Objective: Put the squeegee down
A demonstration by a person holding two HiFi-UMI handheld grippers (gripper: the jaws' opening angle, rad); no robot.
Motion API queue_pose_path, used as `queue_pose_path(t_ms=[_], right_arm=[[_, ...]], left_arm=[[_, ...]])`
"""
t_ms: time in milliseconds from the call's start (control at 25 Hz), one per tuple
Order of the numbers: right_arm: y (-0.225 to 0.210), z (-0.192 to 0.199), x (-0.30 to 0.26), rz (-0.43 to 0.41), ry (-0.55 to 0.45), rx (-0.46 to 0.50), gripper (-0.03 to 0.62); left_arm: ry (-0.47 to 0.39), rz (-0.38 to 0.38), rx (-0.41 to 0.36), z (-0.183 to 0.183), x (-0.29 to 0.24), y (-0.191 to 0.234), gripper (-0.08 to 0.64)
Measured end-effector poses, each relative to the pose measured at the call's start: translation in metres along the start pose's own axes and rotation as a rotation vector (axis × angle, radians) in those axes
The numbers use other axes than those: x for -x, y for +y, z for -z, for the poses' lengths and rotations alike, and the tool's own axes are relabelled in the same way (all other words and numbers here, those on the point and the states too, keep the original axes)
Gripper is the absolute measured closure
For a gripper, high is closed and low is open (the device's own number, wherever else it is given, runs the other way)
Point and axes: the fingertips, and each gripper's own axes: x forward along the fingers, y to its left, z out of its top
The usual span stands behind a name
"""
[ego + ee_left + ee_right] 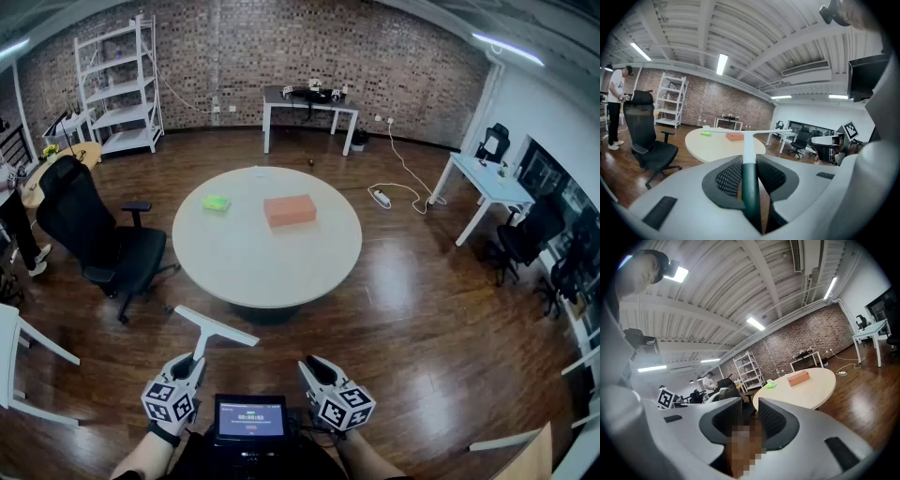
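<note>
The squeegee point(213, 329) has a white T-shaped blade and a dark green handle, and it is held low in front of me, short of the round white table point(272, 267). My left gripper point(194, 362) is shut on the handle. In the left gripper view the squeegee point(748, 152) runs straight out between the pads of that left gripper point(749, 177), with the blade level across the table beyond. My right gripper point(315, 367) hangs beside it to the right. In the right gripper view this right gripper point(750, 416) has its jaws a little apart with nothing held between them.
On the table lie a small green object point(217, 202) and a salmon box point(289, 209). A black office chair point(101, 242) stands left of the table. A small screen point(250, 417) sits between my arms. Desks, white shelving point(117, 89) and a floor cable line the room's edges. A person point(614, 110) stands far left.
</note>
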Motion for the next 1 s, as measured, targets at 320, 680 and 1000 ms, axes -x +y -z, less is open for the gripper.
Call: queue_pose_path(t_ms=[320,680,1000], right_arm=[[-0.007,-0.003,-0.012,-0.005,0.001,-0.01,0.463],[-0.024,-0.015,-0.047,0.003,0.004,-0.027,0.462],[-0.052,-0.036,-0.108,0.027,0.008,-0.01,0.462]], left_arm=[[-0.002,-0.027,0.002,-0.004,-0.008,0.016,0.463],[0.002,-0.041,0.011,-0.017,-0.041,0.047,0.463],[0.006,-0.032,0.005,-0.046,-0.1,0.091,0.463]])
